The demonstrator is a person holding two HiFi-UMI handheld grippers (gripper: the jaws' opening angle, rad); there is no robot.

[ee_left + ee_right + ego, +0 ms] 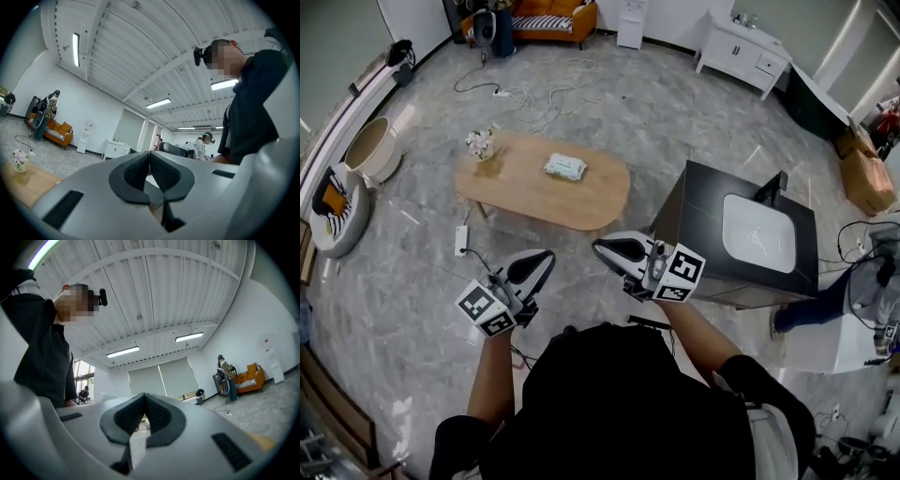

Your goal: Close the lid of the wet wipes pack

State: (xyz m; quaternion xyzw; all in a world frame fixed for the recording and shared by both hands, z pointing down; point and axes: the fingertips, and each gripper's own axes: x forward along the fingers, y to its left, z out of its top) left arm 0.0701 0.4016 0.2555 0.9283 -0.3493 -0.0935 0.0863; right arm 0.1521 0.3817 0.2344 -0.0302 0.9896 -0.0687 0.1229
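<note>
The wet wipes pack [565, 167] is a small pale green and white packet lying on the oval wooden coffee table [600, 202], several steps ahead of me. Its lid is too small to make out. My left gripper [547, 255] is held at waist height, well short of the table, with its jaws shut and nothing between them. My right gripper [599, 246] is beside it, also shut and empty. Both tips point toward each other. In the left gripper view my left gripper [149, 158] faces the ceiling and the room; in the right gripper view my right gripper [144, 401] does the same.
A small vase of flowers [480, 144] stands on the table's left end. A black cabinet with a white basin top [758, 233] stands close on my right. A power strip [460, 240] and cables [534, 105] lie on the floor. A round chair [339, 208] sits far left.
</note>
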